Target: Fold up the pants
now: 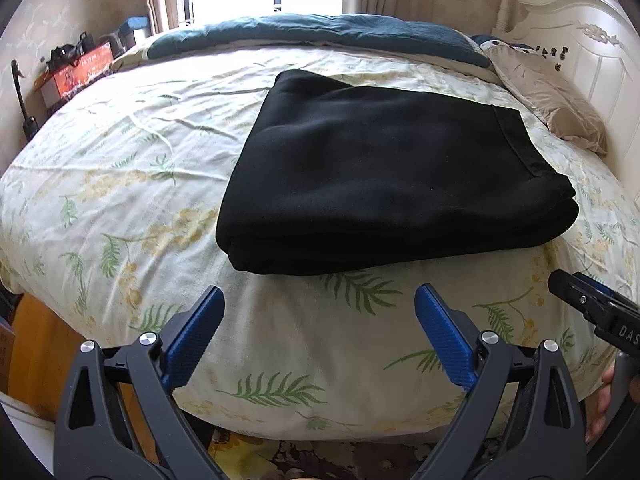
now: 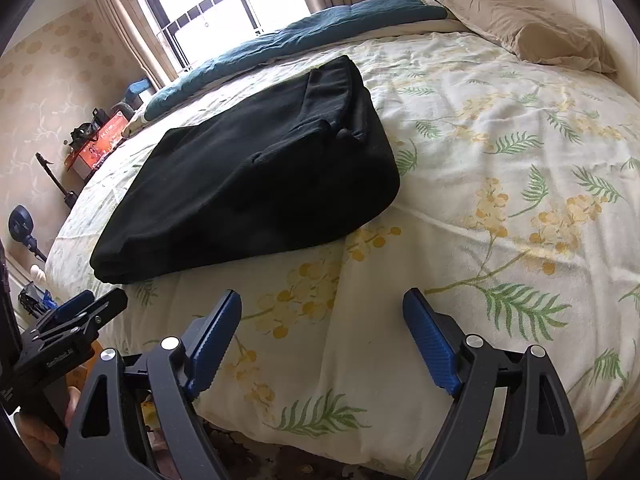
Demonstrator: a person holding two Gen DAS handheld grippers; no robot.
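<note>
The black pants lie folded into a thick flat rectangle on the floral bedspread. In the right wrist view the same pants sit to the upper left. My left gripper hovers open over the bed's near edge, just short of the pants, with nothing between its blue pads. My right gripper is open too, empty, over bare bedspread to the right of the pants. Each gripper shows at the edge of the other's view: the right one and the left one.
A teal blanket lies across the far side below the window. A beige pillow rests by the white headboard. An orange box and clutter stand at the far left. A hand grips the right tool's handle.
</note>
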